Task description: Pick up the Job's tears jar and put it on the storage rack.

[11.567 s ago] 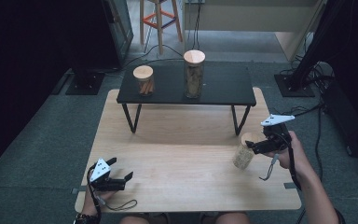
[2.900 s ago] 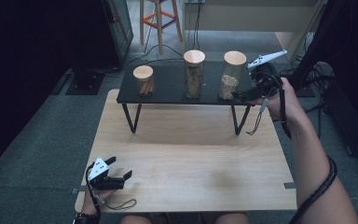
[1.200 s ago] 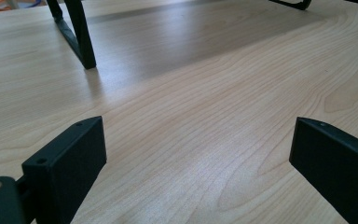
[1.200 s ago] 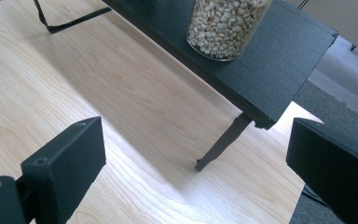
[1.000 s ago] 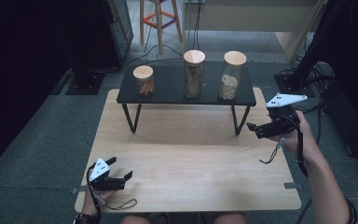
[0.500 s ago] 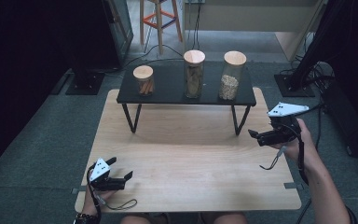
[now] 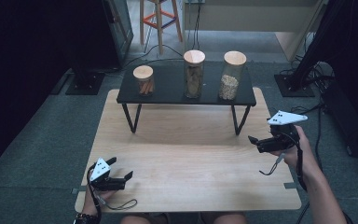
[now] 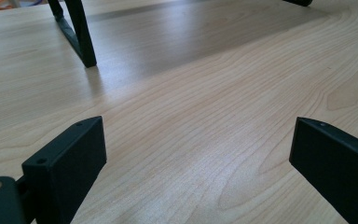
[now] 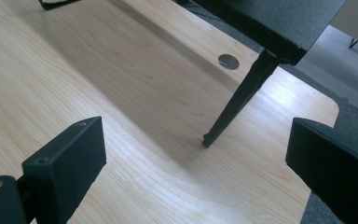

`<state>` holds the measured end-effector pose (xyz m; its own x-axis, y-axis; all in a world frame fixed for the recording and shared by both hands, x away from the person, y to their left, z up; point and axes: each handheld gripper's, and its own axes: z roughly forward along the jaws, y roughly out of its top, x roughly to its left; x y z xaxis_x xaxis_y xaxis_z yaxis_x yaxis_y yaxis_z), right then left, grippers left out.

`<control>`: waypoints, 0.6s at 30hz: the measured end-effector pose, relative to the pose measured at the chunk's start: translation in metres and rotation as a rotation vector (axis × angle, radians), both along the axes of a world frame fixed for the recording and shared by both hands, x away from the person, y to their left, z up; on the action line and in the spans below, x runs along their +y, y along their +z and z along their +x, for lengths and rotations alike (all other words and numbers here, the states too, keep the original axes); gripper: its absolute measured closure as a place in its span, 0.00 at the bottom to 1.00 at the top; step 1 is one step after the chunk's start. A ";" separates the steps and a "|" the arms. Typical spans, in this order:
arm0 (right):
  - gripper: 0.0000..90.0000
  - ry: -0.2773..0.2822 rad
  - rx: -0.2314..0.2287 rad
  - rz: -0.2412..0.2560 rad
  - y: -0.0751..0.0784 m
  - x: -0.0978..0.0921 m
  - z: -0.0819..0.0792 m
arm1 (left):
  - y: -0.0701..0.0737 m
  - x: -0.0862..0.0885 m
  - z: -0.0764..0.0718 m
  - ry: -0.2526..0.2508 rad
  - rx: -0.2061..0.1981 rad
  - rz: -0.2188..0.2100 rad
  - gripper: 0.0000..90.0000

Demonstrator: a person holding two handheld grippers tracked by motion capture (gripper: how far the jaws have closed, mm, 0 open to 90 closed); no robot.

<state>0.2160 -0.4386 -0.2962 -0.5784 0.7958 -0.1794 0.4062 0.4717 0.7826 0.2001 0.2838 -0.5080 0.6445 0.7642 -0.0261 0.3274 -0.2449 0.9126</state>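
Pale wooden table [image 7: 186, 158] carries a black shelf [image 7: 168, 91] at its far edge. On it the rightmost jar [image 7: 230, 74] stands upright, far-left of the right gripper [image 7: 256, 142], which is nearer, empty, jaws spread; the left gripper [image 7: 123, 177] rests near-left, also spread.

Table [image 7: 186, 158] pale smooth wood; shelf [image 7: 168, 91] matt black; jars [image 7: 193, 79] glass, wooden lids.

No writing, label, brand or number can be read anywhere. The three jars [image 7: 193, 73] on the black shelf [image 7: 168, 93] look unlabelled, though they are perhaps too small to be sure, and the table [image 8: 205, 116] between the fingers shows bare wood grain.
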 end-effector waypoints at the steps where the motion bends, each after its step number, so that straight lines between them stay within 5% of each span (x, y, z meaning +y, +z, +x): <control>1: 0.05 -0.003 -0.003 -0.008 -0.002 0.001 -0.001 | 0.000 0.000 0.000 0.001 0.000 -0.001 0.04; 18: 0.05 -0.021 -0.012 0.003 -0.035 -0.005 -0.010 | 0.000 -0.001 0.000 0.001 -0.001 0.007 0.04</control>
<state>0.2065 -0.4432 -0.3313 -0.5595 0.8082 -0.1838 0.4063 0.4608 0.7891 0.1998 0.2827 -0.5078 0.6434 0.7652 -0.0203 0.3266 -0.2504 0.9114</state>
